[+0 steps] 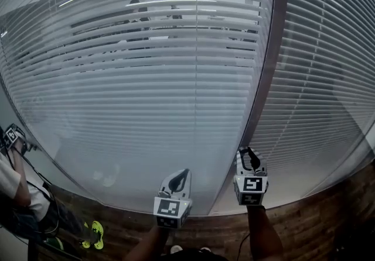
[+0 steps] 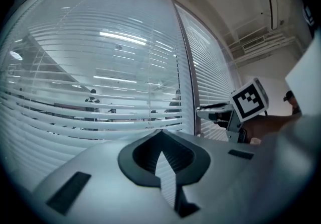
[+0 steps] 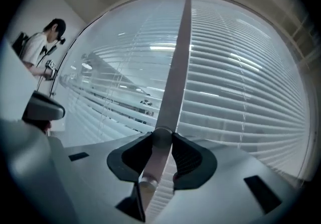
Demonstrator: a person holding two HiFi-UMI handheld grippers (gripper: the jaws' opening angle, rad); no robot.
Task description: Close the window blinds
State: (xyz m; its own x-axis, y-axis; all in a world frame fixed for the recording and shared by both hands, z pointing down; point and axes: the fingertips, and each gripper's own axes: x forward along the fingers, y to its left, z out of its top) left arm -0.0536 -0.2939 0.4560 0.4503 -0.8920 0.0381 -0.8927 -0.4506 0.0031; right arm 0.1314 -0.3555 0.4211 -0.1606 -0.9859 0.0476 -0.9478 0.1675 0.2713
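White slatted blinds [image 1: 146, 78] cover the wide left pane, their slats tilted partly open so that a room shows through. A second panel of blinds [image 1: 319, 78] hangs right of the grey mullion [image 1: 266, 78]. My right gripper [image 1: 249, 150] points level at the foot of the mullion. In the right gripper view my right gripper [image 3: 161, 135] is shut on a thin grey blind wand [image 3: 149, 168] that hangs in line with the mullion. My left gripper [image 1: 186, 171] hovers left of it before the left panel, shut and holding nothing [image 2: 161, 132].
A dark wood-panelled wall [image 1: 304, 225] runs below the window sill. A person [image 1: 14, 186] stands at the far left, also seen in the right gripper view [image 3: 42, 47]. Yellow-green shoes [image 1: 94, 235] lie on the floor at lower left.
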